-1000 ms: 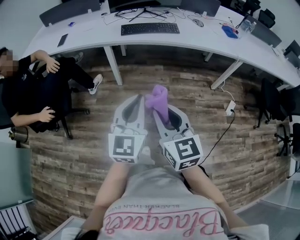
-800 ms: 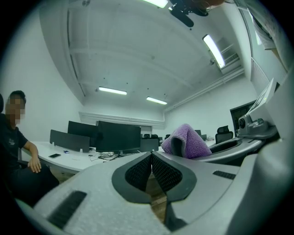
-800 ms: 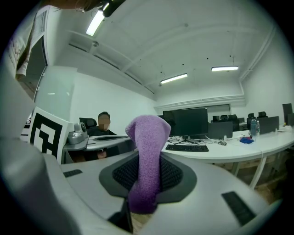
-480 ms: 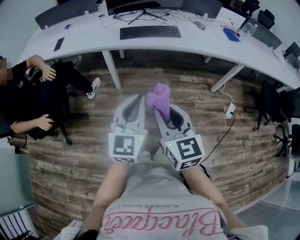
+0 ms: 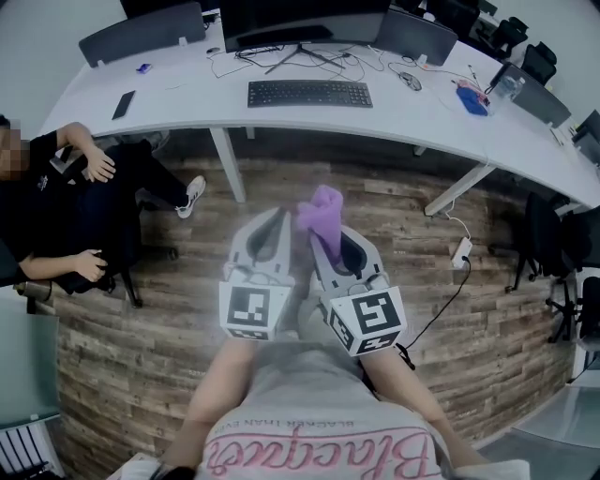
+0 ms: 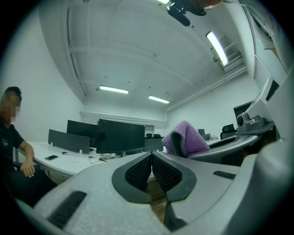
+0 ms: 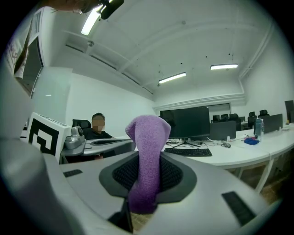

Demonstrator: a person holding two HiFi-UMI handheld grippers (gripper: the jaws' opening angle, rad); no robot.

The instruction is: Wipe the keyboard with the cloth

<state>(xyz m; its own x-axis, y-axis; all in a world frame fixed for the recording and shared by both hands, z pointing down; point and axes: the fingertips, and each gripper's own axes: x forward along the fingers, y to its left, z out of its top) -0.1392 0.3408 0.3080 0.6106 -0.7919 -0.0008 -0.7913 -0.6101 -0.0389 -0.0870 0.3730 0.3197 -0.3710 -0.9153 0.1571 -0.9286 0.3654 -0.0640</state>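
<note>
A black keyboard (image 5: 309,93) lies on the long white desk (image 5: 178,108), well ahead of both grippers; it also shows at mid distance in the right gripper view as the keyboard (image 7: 188,152). My right gripper (image 5: 323,230) is shut on a purple cloth (image 5: 321,213), which stands up between its jaws as the cloth (image 7: 146,160). My left gripper (image 5: 277,225) hangs beside it, shut with nothing between its jaws. In the left gripper view the cloth (image 6: 185,138) shows to the right. Both grippers hover over the wooden floor, short of the desk.
A person (image 5: 66,202) sits on a chair at the left, legs stretched under the desk. A monitor (image 5: 305,19), cables, a phone (image 5: 123,104) and a blue object (image 5: 472,100) are on the desk. A power strip (image 5: 460,253) lies on the floor to the right.
The desk and keyboard have slid lower and nearer in the head view. Both grippers keep their pose, the cloth still held.
</note>
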